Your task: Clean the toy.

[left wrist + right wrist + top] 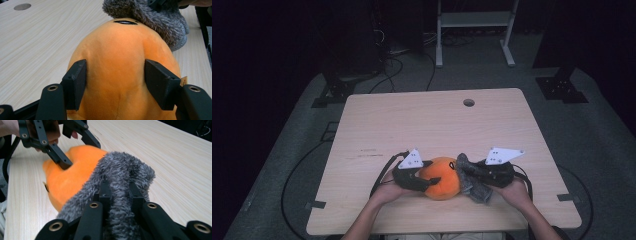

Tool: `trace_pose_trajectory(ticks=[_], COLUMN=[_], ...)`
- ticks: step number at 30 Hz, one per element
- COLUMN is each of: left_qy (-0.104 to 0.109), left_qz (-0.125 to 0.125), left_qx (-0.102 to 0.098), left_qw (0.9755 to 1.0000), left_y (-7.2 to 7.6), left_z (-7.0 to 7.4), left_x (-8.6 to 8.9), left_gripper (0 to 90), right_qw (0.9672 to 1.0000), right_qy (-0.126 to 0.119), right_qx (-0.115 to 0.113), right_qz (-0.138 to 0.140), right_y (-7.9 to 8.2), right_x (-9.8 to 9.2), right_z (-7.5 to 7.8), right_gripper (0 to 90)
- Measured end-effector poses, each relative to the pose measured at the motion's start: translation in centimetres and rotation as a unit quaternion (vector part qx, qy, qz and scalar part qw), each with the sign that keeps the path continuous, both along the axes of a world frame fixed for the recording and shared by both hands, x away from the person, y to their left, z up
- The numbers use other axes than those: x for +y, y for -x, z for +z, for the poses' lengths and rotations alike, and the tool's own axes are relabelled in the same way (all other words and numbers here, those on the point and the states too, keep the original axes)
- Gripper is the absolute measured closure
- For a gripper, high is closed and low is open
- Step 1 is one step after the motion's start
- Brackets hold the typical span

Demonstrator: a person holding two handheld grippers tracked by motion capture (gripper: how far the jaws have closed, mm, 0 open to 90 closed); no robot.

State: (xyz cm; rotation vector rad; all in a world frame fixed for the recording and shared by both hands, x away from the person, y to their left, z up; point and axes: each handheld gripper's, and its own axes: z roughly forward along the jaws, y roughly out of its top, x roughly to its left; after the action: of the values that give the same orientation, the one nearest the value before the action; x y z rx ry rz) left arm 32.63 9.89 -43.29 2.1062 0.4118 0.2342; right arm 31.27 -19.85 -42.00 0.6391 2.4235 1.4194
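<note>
Orange plush toy (pixel 443 179) sits near the bench's (pixel 432 125) front edge, about midway along it, squeezed at both sides by the left tool (pixel 115 82). Right tool (pixel 120 195) is clamped tight on a fuzzy grey cloth (pixel 125 170), which drapes against the plush's far end, touching it.

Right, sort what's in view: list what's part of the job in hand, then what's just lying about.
In the job:
- orange plush toy, pinched by the left gripper
- grey fuzzy cloth, clamped in the right gripper, draped against the toy

Just there:
- table, with a round hole near its far edge
- cables on the floor
- white frame behind the table
</note>
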Motion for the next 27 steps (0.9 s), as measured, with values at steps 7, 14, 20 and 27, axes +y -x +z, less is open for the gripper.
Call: trace_pose_trajectory(ticks=[7,14,20,27], left_qy=[-0.002,-0.026,-0.038,-0.040], left_qz=[0.033,0.049,0.026,0.013], left_qx=[0.032,0.059,0.041,0.031], left_qw=[0.9989,0.9967,0.9981,0.9986], left_y=[0.1,0.0,0.3,0.3], left_z=[1.2,0.8,0.4,0.3], left_x=[0.1,-0.4,-0.5,-0.3], left_gripper=[11.6,7.4,29.3,34.5], right_qw=[0.9995,0.9993,0.9992,0.9988], right_qy=[0.009,0.019,0.014,-0.025], right_qx=[0.029,0.033,0.037,0.030], right_qz=[0.000,0.002,0.006,0.030], right_y=[-0.3,0.4,0.5,0.4], right_x=[-0.1,-0.5,-0.3,0.2], right_z=[-0.8,-1.2,-1.1,0.1], right_gripper=[77.7,77.7,77.7,77.7])
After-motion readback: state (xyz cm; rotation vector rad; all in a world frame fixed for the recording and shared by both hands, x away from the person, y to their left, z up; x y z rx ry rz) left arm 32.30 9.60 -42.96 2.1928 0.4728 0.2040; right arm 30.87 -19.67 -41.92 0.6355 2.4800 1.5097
